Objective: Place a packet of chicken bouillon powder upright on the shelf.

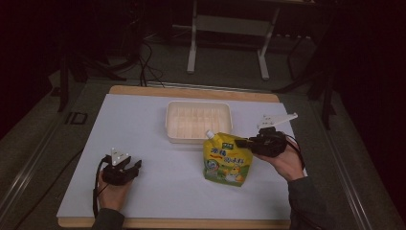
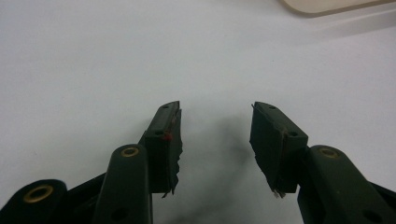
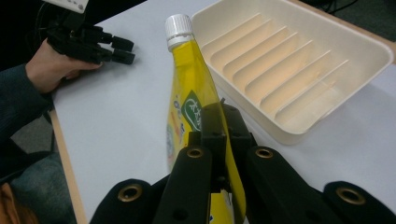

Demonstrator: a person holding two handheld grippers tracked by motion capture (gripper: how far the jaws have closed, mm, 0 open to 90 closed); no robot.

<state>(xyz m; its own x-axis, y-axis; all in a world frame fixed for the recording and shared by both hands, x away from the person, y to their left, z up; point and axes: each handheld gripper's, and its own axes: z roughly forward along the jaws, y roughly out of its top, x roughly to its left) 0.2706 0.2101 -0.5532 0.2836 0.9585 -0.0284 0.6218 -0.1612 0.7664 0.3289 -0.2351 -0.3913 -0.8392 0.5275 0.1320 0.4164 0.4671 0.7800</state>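
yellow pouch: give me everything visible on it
The pouch is a yellow, glossy, flexible-looking spouted pack with a white ribbed screw cap at one top corner, capped. Its front carries printed characters, a green logo and a cartoon figure. It stands upright, tilted a little, on the white sheet just in front of the cream tray. The right gripper is shut on its upper side edge; whether its bottom touches the sheet is unclear. Nothing else touches it.

Dim room, grey floor [image 1: 225,67], white-legged stand [image 1: 229,33], perhaps cables [image 1: 146,57] behind wooden-edged table [image 1: 191,91].
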